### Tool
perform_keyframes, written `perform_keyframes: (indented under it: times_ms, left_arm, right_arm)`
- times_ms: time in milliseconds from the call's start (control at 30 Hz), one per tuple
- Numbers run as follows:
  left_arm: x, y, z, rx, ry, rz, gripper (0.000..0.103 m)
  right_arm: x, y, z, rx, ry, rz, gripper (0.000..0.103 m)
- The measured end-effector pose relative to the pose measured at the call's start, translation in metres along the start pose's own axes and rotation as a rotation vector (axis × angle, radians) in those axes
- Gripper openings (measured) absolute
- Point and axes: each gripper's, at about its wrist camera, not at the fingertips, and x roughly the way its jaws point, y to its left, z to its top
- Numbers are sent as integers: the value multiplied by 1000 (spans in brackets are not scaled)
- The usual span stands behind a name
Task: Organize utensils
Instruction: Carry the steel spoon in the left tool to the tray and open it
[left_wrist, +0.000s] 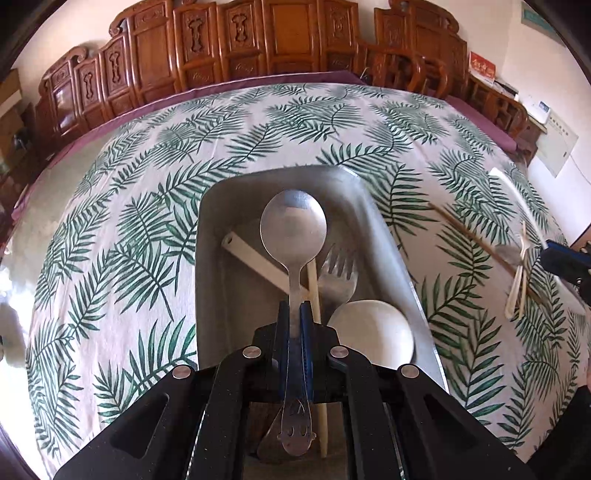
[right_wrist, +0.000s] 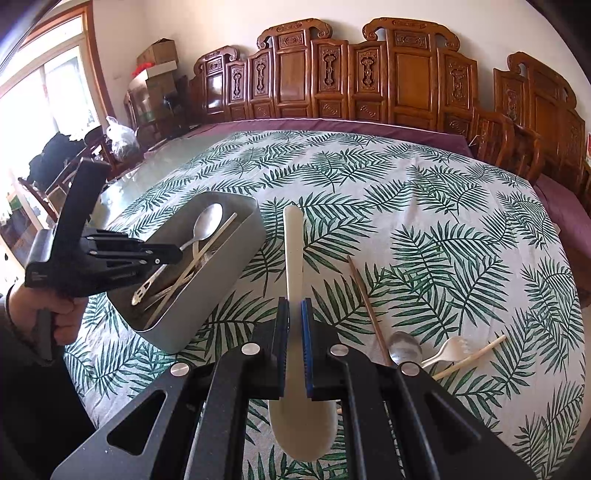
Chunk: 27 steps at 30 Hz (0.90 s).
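A metal spoon is clamped in the left fingers over the tin and a white spoon in the right fingers — next, both should be dropped in.

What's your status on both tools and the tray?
Left tool shut on metal spoon, over tray. Right tool shut on white spoon, above cloth. Still loose: chopstick, spoon, fork. Path clear.

The left hand-held gripper has its fingers closed tight, pointing forward and slightly down, and the person's left hand wraps its handle. The right hand-held gripper is likewise clamped shut, fingers level and aimed forward.
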Motion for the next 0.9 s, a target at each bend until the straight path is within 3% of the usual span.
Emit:
perform_keyframes:
  times_ms: [433,733,900]
  left_arm:
    - [7,12,-2,-40,23,-25,6]
    - [-16,17,3,-53,-37,-55,7]
    - [-32,27,8,-65,-89,-59,28]
  right_arm:
    - [-3,17,2,4,-14,-12,8]
    - [-4,38,9,-3,-11,-4,9]
    - [-1,48,15,17,-14,15,8]
